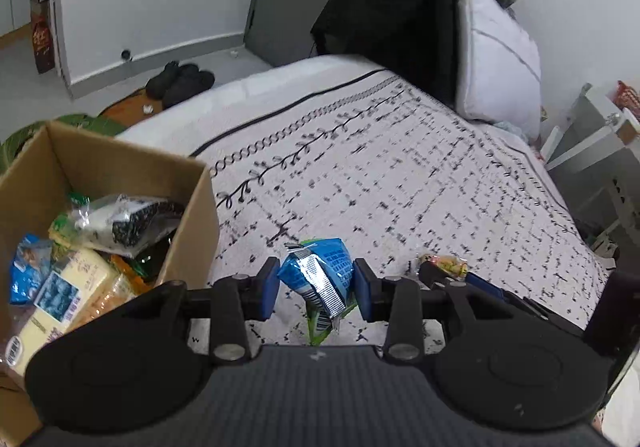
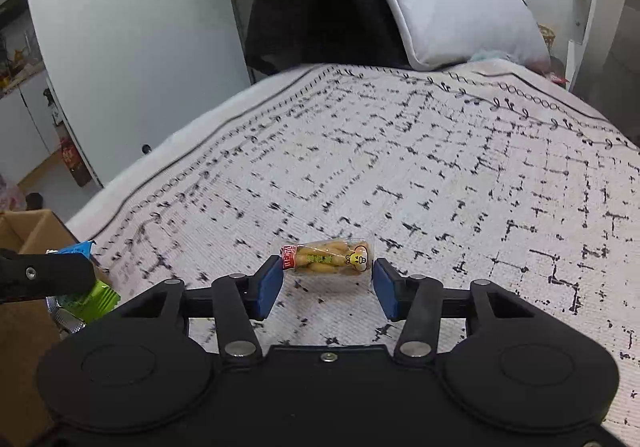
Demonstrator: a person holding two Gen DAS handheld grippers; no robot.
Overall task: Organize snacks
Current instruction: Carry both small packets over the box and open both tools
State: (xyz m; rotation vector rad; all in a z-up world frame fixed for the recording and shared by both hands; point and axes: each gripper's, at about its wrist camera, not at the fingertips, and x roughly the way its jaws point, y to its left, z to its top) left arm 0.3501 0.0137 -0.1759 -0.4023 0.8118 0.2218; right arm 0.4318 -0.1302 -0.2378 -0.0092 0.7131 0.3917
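Between the blue pads of the right gripper (image 2: pixel 326 281), at 12 o'clock from its body, lies a small clear packet (image 2: pixel 326 257) of yellow sticks with a cartoon face and a red end. It rests crosswise on the bed (image 2: pixel 460 167), red end toward the left pad. That pad is at or just beside the red end; the right pad stands just off the other end, so the gripper is apart around the packet and not clamped on it.

At 9 o'clock in the right wrist view the left gripper's arm shows, with a blue and green bag under it and the box (image 2: pixel 32 231) behind.

In the left wrist view the left gripper (image 1: pixel 316 289) is clamped on that bag (image 1: pixel 320 279), crumpled blue, silver and green foil. The pads press its two sides, and its green tail hangs down toward 6 o'clock, above the bedspread. At 3 o'clock from this gripper sits the packet with the right gripper's finger (image 1: pixel 434 275) at it.

At 9 o'clock stands the open cardboard box (image 1: pixel 120 163), touching the bed edge, with several snack packs (image 1: pixel 76 283) inside. A pillow (image 1: pixel 496 55) leans at the head of the bed, at 1 o'clock, and dark shoes (image 1: pixel 180 81) sit on the floor at 11 o'clock.
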